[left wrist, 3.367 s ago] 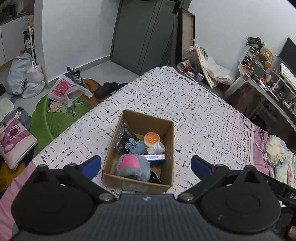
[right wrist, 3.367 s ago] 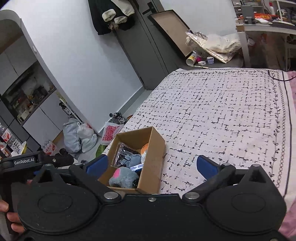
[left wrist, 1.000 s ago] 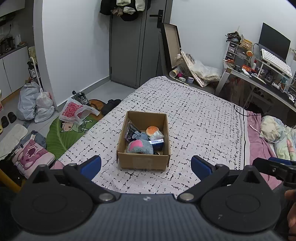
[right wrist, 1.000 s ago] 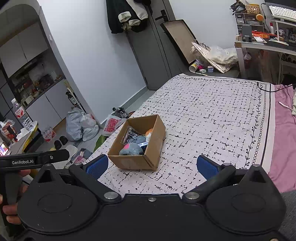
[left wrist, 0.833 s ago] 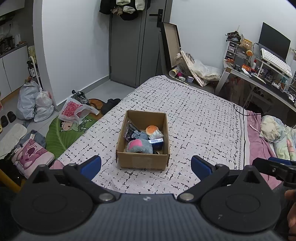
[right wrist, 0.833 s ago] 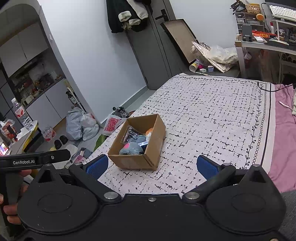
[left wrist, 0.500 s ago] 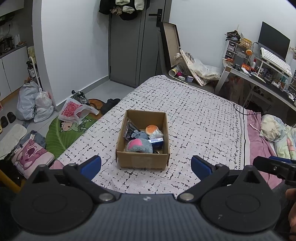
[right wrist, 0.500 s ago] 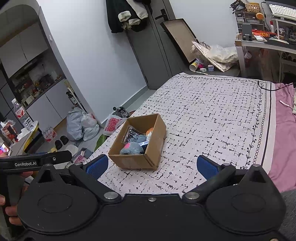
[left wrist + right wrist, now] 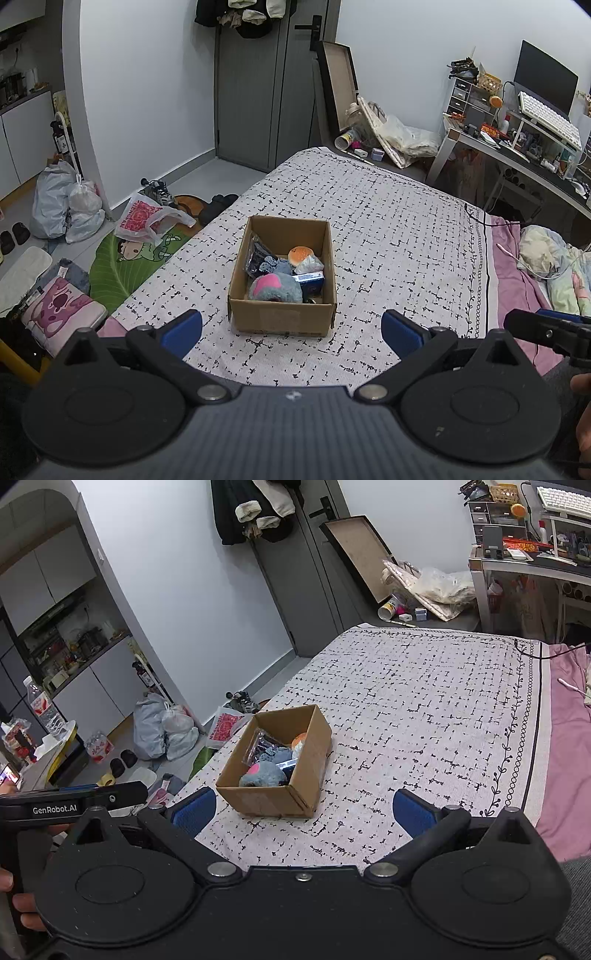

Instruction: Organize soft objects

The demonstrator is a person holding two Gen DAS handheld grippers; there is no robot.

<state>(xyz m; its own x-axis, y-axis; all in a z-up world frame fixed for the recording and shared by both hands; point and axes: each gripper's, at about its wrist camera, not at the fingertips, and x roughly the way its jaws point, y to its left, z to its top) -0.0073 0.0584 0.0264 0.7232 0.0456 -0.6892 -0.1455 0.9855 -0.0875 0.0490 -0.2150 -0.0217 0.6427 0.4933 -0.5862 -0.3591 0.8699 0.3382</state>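
On the floor at about nine o'clock from the bed lie some plastic bags [image 9: 66,201] and a green mat [image 9: 125,264], none of them part of the job. The left gripper [image 9: 291,330] hangs over the near edge of the bed, its blue fingers wide apart with nothing between them.

At twelve o'clock from that gripper, well short of the far end of the patterned bedspread [image 9: 399,236], stands an open cardboard box [image 9: 282,319]. Inside, going left to right, are a dark crinkly packet [image 9: 255,254] against the nine o'clock wall, a small blue knitted piece [image 9: 275,264], a grey plush toy with a pink patch [image 9: 275,288] in the near corner, an orange bun-shaped squishy [image 9: 300,253], a clear wrapped lump [image 9: 312,263] and a blue-and-white packet [image 9: 308,278].

The plush looks light and squashy; I would judge it best pinched across its rounded middle, where the pile gives and the fingers can sink in. The squishy should be just as light but smoother, so it needs a deeper bite. The packets look slippery and are likely to crumple. The box is stiff but light and may slide on the cloth.

At three o'clock the right gripper [image 9: 303,810] is likewise spread open and empty, near the box but not touching it.
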